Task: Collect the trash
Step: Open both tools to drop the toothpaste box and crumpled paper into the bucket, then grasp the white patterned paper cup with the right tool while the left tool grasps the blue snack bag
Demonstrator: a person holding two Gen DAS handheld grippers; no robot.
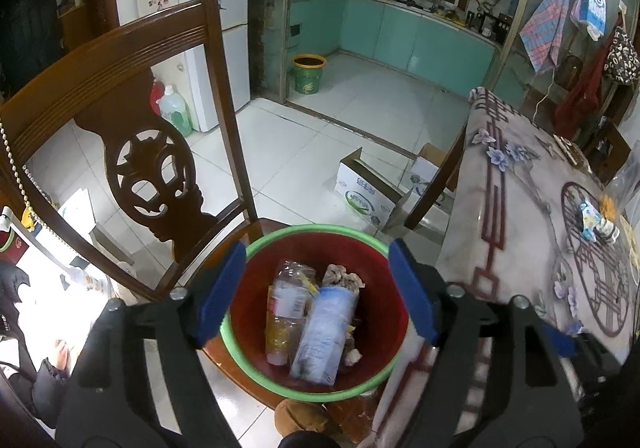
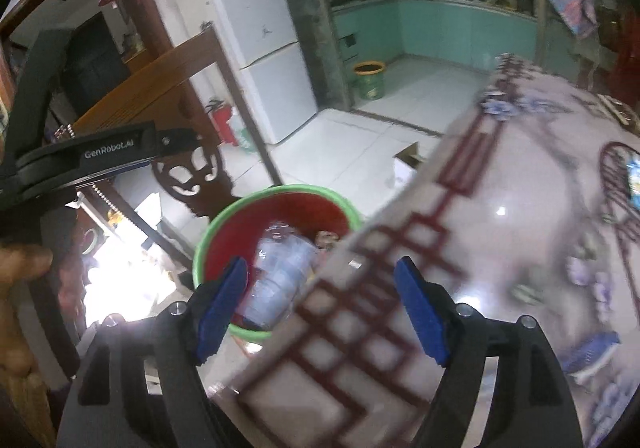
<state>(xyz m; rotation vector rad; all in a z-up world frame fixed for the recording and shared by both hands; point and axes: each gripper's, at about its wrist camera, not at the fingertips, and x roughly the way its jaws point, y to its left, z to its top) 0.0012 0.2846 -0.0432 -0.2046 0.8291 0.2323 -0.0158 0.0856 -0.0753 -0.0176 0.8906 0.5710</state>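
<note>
Red basin (image 1: 256, 312), green-rimmed, on wooden chair (image 1: 132, 116) beside table (image 1: 520, 216): contains two plastic bottles (image 1: 324, 332), crumpled paper (image 1: 342, 276). Left gripper (image 1: 316, 290): fingers wide apart, empty, above basin. Right gripper (image 2: 324, 306): fingers apart, empty, over table edge.

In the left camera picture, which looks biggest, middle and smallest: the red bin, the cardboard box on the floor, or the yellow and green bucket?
1. Red bin, though it is nearest the camera, so that helps.
2. Cardboard box.
3. Bucket, farthest away; its true size is unsure.
</note>
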